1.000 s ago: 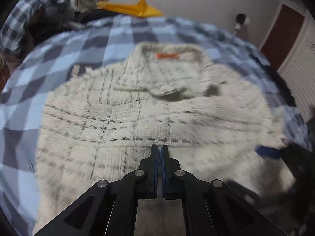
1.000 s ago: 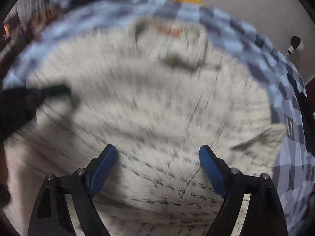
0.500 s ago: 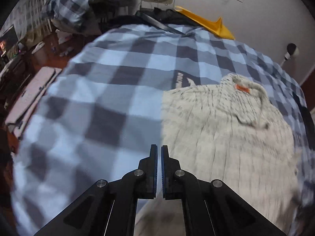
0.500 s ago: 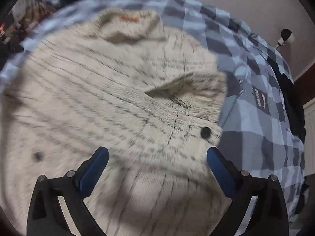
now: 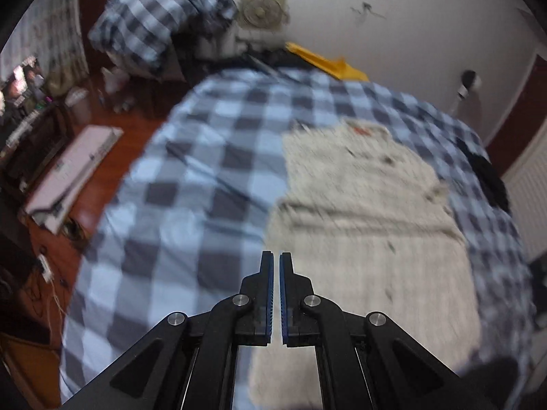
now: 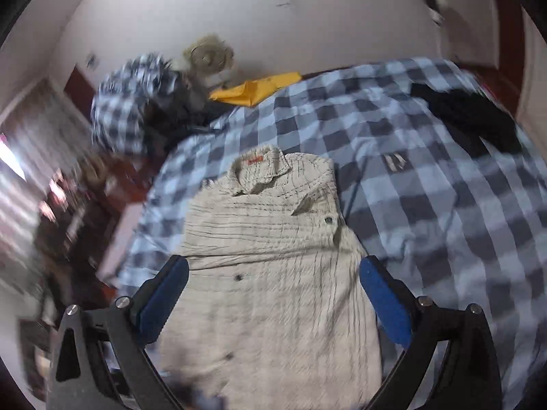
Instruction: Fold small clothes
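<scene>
Shirt [image 6: 270, 239] on the bed [image 6: 427, 205] — soft, light, limp; I'd pinch its hem corners — my left gripper [image 5: 276, 266] clenched empty, right gripper [image 6: 273, 294] released.

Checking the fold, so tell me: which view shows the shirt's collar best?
The right wrist view: the shirt lies centred, its collar fairly sharp. The left wrist view shows it blurred, off to the right.

A bed [image 6: 427, 205] covered in blue-and-white checked bedding is filling the view. A cream checked shirt [image 6: 273, 256] is lying flat on it, just ahead of the tool. Dark clothing [image 6: 468, 116] is sitting farther off, to the tool's right.
</scene>
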Demonstrator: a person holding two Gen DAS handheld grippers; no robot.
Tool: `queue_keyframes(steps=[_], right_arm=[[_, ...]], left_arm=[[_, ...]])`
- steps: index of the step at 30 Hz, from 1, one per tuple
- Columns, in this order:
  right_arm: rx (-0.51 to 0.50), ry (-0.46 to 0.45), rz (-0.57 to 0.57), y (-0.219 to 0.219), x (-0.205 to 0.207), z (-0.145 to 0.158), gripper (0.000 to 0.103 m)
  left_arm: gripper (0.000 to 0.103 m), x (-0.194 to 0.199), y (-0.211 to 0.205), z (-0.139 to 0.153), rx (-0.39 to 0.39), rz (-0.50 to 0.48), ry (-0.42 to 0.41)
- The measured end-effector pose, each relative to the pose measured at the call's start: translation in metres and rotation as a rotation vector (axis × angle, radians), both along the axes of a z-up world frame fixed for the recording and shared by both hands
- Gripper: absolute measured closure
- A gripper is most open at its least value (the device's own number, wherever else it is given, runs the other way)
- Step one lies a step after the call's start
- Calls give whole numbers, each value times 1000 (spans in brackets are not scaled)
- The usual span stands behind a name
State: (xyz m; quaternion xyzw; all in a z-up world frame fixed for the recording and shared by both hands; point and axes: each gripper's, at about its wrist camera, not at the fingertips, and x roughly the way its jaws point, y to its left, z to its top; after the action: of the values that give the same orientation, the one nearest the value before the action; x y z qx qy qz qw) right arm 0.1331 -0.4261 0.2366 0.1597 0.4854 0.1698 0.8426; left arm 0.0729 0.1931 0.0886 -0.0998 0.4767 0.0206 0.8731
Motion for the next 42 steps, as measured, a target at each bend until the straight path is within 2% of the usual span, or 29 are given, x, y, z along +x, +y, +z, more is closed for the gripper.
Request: queue_keyframes(steps=[1,3,5,7,9,12,13,14,15,16,17,19,21,24,25,27,28,29,31,32,34,36,38,42], right_arm=[[-22,46,4,-5,-3,3,4],[-82,91,21,-5,-16,4,4],[-184,111,62,4,-32,-8,4],[-250,111,91,17,-50,-26,4],[-257,138,121,32,-62,-55,4],[-189,185,159,58,-71,-112,4],[-158,205,167,67,-71,-133,4],[-134,220,176,74,-73,-146,4],[-112,229,188,81,-70,-162,5],[-101,230,188,87,-67,-178,5],[-104,216,177,93,-64,-194,5],[-141,192,162,100,-60,-218,5],[-140,255,146,101,-52,-239,5],[-131,211,119,97,-49,-231,5],[-121,203,122,98,-48,-229,5],[-125,209,139,101,-53,-234,5],[-132,222,148,102,-53,-237,5],[-135,232,152,103,-55,-239,5],[-132,224,144,101,-53,-237,5],[-132,213,138,102,-66,-231,5],[-129,205,133,100,-68,-229,5],[-123,211,134,100,-67,-230,5],[-111,215,135,99,-66,-230,5],[-99,213,124,96,-66,-230,5]], left_arm=[[101,-9,-8,1,-14,-43,8],[101,-25,-24,0,12,-100,16],[101,-38,-42,-11,80,-125,34],[101,-42,-57,-27,107,-157,62],[101,-45,-71,-49,92,-199,101],[96,-47,-96,-89,82,-282,156],[79,-48,-101,-100,69,-306,174],[23,-50,-106,-112,46,-335,211],[3,-53,-111,-122,6,-374,258],[0,-56,-117,-130,-30,-418,290],[0,-60,-124,-138,-36,-461,315],[0,-66,-136,-146,16,-512,334],[0,-69,-149,-150,57,-549,333],[0,-72,-174,-159,76,-612,324],[0,-73,-183,-164,80,-630,344],[1,-75,-207,-176,139,-685,402],[4,-79,-217,-185,184,-718,426],[13,-83,-227,-194,224,-750,450],[28,-83,-235,-205,225,-769,491],[29,-80,-238,-214,208,-764,519],[30,-76,-241,-227,198,-749,554],[33,-75,-245,-240,215,-743,580],[47,-76,-251,-253,241,-749,604],[62,-78,-264,-270,280,-774,618]])
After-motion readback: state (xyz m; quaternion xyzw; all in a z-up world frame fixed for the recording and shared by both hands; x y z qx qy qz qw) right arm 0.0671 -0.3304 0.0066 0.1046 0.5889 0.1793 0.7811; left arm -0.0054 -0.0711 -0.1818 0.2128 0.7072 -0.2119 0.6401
